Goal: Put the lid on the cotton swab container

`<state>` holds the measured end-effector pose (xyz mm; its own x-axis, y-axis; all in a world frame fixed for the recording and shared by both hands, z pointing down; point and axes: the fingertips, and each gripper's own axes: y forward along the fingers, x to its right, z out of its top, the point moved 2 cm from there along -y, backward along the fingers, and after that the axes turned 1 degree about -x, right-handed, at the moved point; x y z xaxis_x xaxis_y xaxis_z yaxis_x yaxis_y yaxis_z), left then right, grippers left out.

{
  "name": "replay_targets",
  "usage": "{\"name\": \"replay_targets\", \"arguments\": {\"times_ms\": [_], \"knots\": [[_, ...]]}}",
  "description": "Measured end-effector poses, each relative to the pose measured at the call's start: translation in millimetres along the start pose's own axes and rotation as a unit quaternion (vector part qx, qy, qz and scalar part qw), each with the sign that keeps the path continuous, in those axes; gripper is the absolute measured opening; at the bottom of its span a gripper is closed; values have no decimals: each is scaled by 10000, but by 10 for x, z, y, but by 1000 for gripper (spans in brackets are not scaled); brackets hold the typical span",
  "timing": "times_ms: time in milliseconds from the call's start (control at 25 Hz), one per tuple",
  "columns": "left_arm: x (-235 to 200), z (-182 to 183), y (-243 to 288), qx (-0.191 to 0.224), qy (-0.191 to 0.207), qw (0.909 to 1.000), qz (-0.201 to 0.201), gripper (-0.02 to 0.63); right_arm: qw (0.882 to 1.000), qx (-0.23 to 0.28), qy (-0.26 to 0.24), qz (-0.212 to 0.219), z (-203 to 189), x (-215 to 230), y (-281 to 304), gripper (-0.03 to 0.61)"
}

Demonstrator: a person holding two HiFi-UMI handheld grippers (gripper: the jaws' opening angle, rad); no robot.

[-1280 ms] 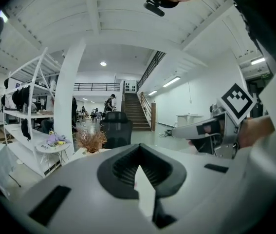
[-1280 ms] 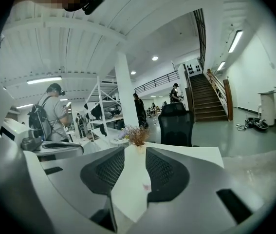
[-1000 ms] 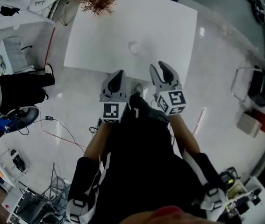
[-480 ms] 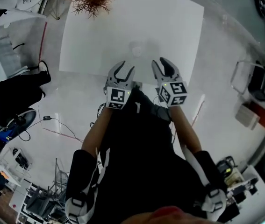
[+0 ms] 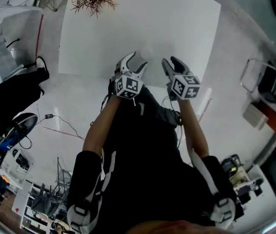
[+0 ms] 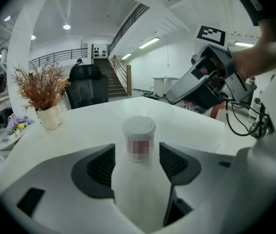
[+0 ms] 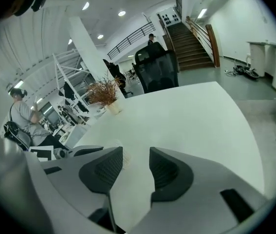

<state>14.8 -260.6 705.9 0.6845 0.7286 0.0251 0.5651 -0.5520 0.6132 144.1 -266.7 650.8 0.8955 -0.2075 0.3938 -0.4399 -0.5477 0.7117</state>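
Observation:
The cotton swab container (image 6: 138, 138) stands upright on the white table (image 5: 176, 23); its top shows white swab tips and no lid. It shows only faintly in the head view, as the container (image 5: 145, 52) just beyond the left gripper (image 5: 137, 62). The left gripper (image 6: 137, 151) is open, its jaws opening, the container ahead of them and untouched. A faint clear disc (image 6: 161, 112), maybe the lid, lies behind the container. The right gripper (image 5: 171, 61) hovers to the right; the right gripper (image 7: 136, 155) is also opening, with nothing between its jaws.
A dried plant in a white pot (image 6: 43, 89) stands at the table's far left corner. A black chair (image 6: 86, 84) sits behind the table. A person (image 7: 21, 113) stands off to the left among racks. Cables and clutter lie on the floor (image 5: 50, 118).
Both grippers moved forward from the table's near edge over the table toward the container. The left jaws went from shut to wide open.

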Motion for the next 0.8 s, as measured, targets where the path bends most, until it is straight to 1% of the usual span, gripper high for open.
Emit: {"name": "replay_targets", "arguments": {"times_ms": [120, 200, 280, 360, 480, 600, 800], "knots": [[8, -26, 142, -94, 8, 9999, -119, 267, 9992, -170, 298, 181, -57, 16, 92, 153], [18, -42, 219, -169, 24, 9997, -179, 267, 9988, -341, 261, 243, -110, 11, 141, 153], [10, -44, 278, -168, 98, 9997, -138, 264, 9981, -472, 222, 331, -160, -3, 187, 153], [6, -30, 296, -142, 176, 9997, -61, 219, 9971, -524, 310, 451, -189, -28, 210, 153], [22, -28, 300, -147, 174, 9997, -62, 218, 9960, -545, 434, 555, -199, -51, 227, 153], [4, -19, 316, -68, 174, 9998, -9, 215, 9959, -518, 405, 618, -193, -79, 224, 153], [6, -56, 333, -102, 204, 9997, -72, 213, 9953, -315, 373, 832, -116, -182, 151, 153]]}}
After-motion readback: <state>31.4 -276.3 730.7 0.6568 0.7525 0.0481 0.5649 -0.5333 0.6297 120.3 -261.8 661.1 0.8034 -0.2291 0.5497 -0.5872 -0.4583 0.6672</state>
